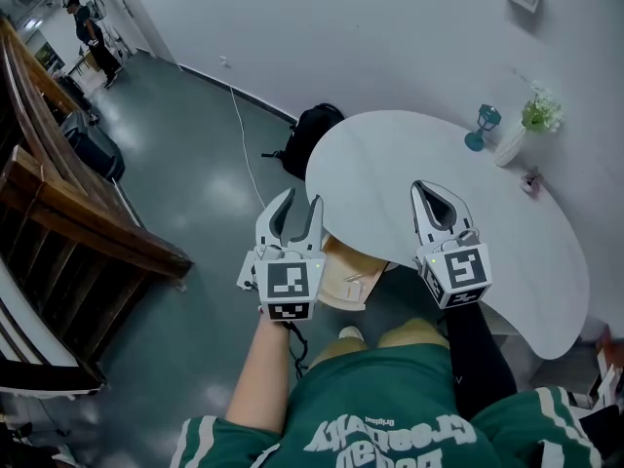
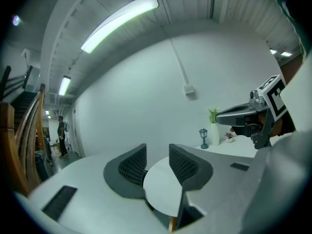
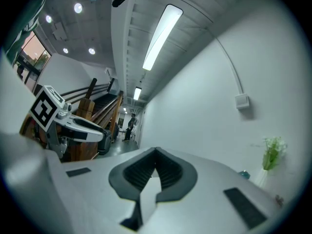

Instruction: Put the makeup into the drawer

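Both grippers are held up level over the near edge of a white rounded table [image 1: 390, 164]. My left gripper [image 1: 300, 201] [image 2: 157, 162] is open, with a clear gap between its jaws and nothing in it. My right gripper [image 1: 434, 191] [image 3: 156, 152] is shut, its jaw tips meeting on nothing. Below and between them a light wooden drawer [image 1: 336, 261] stands pulled out from under the table's edge. A small pale item [image 1: 353, 279] lies in it, too small to identify. Each gripper also shows in the other's view: the right gripper [image 2: 229, 115] and the left gripper [image 3: 92, 128].
At the table's far side stand a teal lantern [image 1: 482, 125], a white vase with green sprigs [image 1: 517, 135] and a small pot [image 1: 531, 181]. A black backpack [image 1: 314, 130] lies on the floor by the wall. A wooden staircase [image 1: 58, 193] runs along the left; a person [image 1: 93, 37] stands far off.
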{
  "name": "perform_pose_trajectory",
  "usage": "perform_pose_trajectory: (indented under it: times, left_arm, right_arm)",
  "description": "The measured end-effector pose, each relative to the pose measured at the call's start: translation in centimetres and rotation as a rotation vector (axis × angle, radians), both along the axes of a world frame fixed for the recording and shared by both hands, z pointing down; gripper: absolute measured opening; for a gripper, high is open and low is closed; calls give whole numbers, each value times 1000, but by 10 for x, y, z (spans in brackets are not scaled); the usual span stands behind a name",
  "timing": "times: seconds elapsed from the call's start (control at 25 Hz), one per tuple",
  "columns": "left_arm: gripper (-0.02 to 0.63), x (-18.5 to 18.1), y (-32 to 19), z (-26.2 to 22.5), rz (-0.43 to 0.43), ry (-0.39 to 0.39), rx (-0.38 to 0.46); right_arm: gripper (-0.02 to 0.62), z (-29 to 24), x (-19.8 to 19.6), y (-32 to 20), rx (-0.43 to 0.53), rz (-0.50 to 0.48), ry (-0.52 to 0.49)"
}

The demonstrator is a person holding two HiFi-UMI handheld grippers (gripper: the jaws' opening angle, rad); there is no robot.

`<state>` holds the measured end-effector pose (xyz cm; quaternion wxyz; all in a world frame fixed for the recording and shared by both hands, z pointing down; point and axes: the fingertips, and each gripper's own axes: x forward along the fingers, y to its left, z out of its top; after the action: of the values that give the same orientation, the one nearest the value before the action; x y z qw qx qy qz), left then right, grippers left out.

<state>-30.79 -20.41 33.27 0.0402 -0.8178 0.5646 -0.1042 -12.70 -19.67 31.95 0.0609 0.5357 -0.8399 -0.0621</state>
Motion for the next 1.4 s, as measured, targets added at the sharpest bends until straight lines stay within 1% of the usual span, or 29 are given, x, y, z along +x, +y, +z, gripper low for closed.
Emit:
perform_pose_trajectory:
  times: [0.04, 0.08, 0.12, 0.24, 0.4, 0.48, 0.64, 0.8, 1.4]
  left_arm:
    - [108, -4, 1, -1, -22, 0, 3]
    - [10, -7, 2, -2, -41, 3, 5]
    - [0, -9, 3, -3, -52, 9, 5]
    - [0, -13, 4, -4, -65, 34, -6]
    - [0, -18, 5, -3, -84, 20, -1]
    - [0, -19, 6, -3, -86, 23, -2]
    - [0, -19, 8, -4, -85, 20, 3]
    - [0, -18, 7, -4, -86, 20, 4]
    - [0, -24, 12, -2, -73, 8, 2]
  right_arm:
    - [5, 0, -1, 0, 0, -2, -1]
    - [5, 0, -1, 0, 1, -4, -3]
    - [5, -1, -2, 0, 1, -6, -5]
    - [5, -1, -4, 0, 2, -12, -8]
    - [5, 2, -7, 2, 1, -22, -4]
    - [5, 4, -8, 2, 0, -24, 14]
    - [5, 5, -8, 3, 2, -20, 42]
    - [3, 1, -8, 3, -3, -24, 26]
    - [5, 4, -15, 5, 6, -32, 37]
